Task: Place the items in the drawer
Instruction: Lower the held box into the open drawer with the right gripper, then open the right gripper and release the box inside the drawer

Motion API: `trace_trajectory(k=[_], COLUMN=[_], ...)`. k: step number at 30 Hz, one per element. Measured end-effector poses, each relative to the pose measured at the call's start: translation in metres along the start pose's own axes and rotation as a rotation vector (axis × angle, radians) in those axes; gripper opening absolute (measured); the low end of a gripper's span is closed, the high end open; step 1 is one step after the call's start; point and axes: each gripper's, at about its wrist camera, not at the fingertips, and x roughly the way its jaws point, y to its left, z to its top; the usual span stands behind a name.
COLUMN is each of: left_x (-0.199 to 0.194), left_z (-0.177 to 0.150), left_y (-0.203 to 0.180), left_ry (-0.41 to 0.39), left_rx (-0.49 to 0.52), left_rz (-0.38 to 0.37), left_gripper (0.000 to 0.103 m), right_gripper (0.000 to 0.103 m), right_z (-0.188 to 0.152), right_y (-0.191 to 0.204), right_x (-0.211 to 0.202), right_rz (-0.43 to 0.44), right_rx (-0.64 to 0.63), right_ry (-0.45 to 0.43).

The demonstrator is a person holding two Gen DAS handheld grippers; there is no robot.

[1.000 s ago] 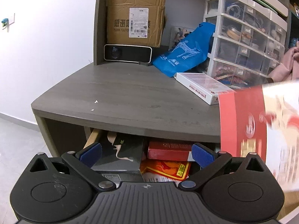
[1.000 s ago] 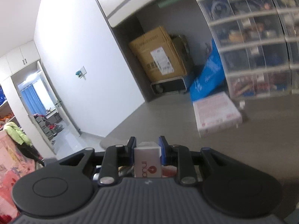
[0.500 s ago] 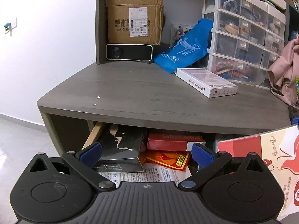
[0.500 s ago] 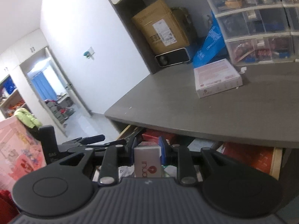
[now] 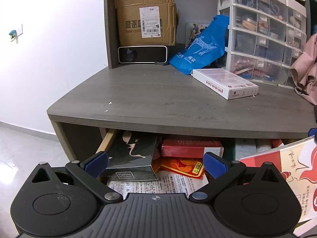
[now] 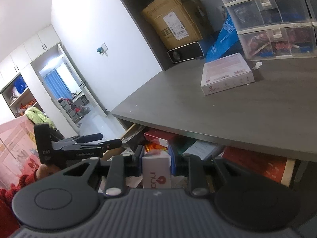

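The small white box [image 6: 156,171] with pinkish lettering sits pinched between the jaws of the right gripper [image 6: 156,158], held just in front of the open drawer [image 5: 108,141] under the front edge of the grey surface [image 5: 158,95]. The drawer is already crowded: a black box [image 5: 131,159] lies at its left side, a red box [image 5: 191,148] beside it on an orange packet [image 5: 182,167], with printed paper [image 5: 158,184] toward the front. The left gripper [image 5: 154,163] hovers over the drawer's left part, its jaws spread wide and holding nothing. A large red and white card [image 5: 287,170] stands at the right edge of the left wrist view. On the surface, a flat white box [image 5: 225,83] lies toward the back right, near a blue bag [image 5: 200,49], clear plastic drawers [image 5: 261,29] and, in the back corner, a cardboard carton [image 5: 145,17] on a black projector [image 5: 142,54].
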Motion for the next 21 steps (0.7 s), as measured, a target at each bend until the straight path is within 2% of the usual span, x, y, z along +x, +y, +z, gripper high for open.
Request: trace_trajectory(k=[14, 21], left_x=[0.004, 0.005], left_z=[0.000, 0.002], left_y=[-0.001, -0.002], left_ry=[0.011, 0.012], left_rx=[0.004, 0.006], left_rz=[-0.001, 0.001], left_gripper=[0.103, 0.103], right_gripper=[0.025, 0.026], right_z=[-0.001, 0.000], right_y=[-0.020, -0.020], right_x=[0.000, 0.003], right_rz=[0.039, 0.031], right_rx=[-0.046, -0.071], right_ry=[0.041, 0.057])
